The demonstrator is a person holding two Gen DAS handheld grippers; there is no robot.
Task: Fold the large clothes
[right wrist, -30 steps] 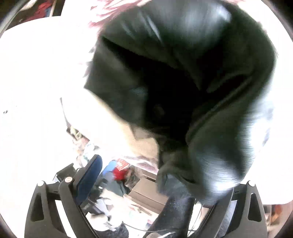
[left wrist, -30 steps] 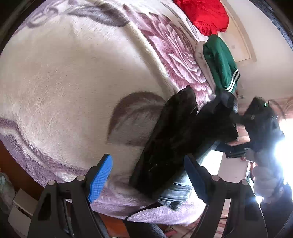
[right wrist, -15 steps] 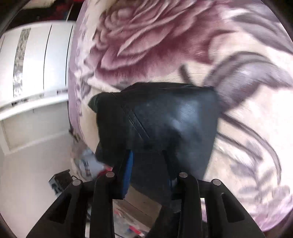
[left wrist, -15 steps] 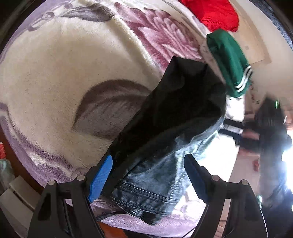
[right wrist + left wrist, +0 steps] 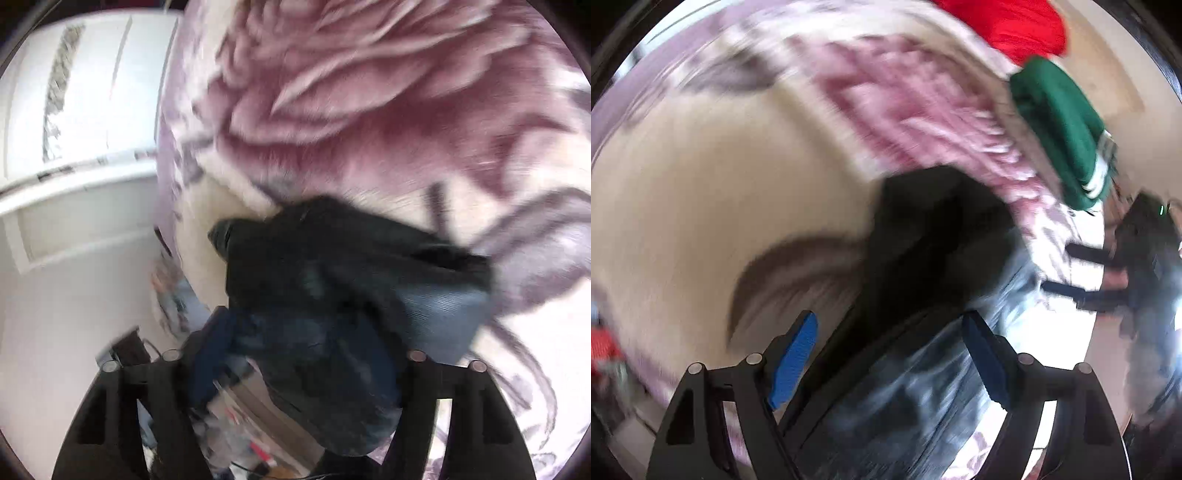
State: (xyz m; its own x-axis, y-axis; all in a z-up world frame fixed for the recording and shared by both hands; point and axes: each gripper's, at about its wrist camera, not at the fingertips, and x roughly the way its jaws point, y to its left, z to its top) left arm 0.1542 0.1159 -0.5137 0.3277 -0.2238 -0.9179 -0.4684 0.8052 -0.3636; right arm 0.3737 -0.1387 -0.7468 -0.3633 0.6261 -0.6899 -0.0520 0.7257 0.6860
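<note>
A dark denim garment lies folded in a bundle on the floral plush blanket, near the bed's edge. My left gripper hovers over its near end, jaws wide and open, with the cloth below them and not pinched. In the right wrist view the same garment fills the space between the fingers of my right gripper. Its jaws are opening and the right finger is partly hidden by cloth. From the left wrist view the right gripper stands at the garment's far edge with its fingers spread.
A folded green garment and a red one sit at the far side of the blanket. A white cabinet stands beside the bed. Clutter lies on the floor below the bed's edge.
The garment came down from the air onto the blanket. The right gripper closed on its edge, then spread its jaws again. The left gripper slid over the garment, still open.
</note>
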